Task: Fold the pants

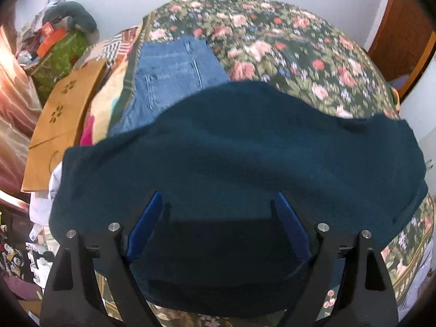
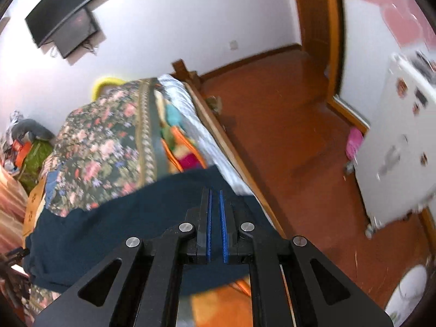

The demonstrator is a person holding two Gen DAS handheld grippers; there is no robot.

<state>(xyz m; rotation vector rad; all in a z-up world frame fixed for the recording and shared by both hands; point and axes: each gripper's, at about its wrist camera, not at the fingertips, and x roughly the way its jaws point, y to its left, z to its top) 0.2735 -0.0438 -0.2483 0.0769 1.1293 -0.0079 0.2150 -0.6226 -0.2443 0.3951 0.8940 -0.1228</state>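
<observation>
Dark teal pants (image 1: 239, 158) lie folded across the near end of a bed with a floral cover (image 1: 299, 46). My left gripper (image 1: 218, 204) is open, its blue-padded fingers (image 1: 148, 223) spread wide just above the near part of the pants, holding nothing. In the right wrist view the same pants (image 2: 114, 223) lie under and left of my right gripper (image 2: 215, 193). Its two blue pads (image 2: 209, 218) stand almost together with a thin gap and nothing between them.
Folded blue jeans (image 1: 174, 73) lie on the bed beyond the pants. A brown cardboard sheet (image 1: 62, 125) and a cluttered green surface (image 1: 62, 54) are at the left. The bed's wooden edge (image 2: 231, 147), the red-brown floor (image 2: 299, 141) and a white fridge (image 2: 403, 147) are at the right.
</observation>
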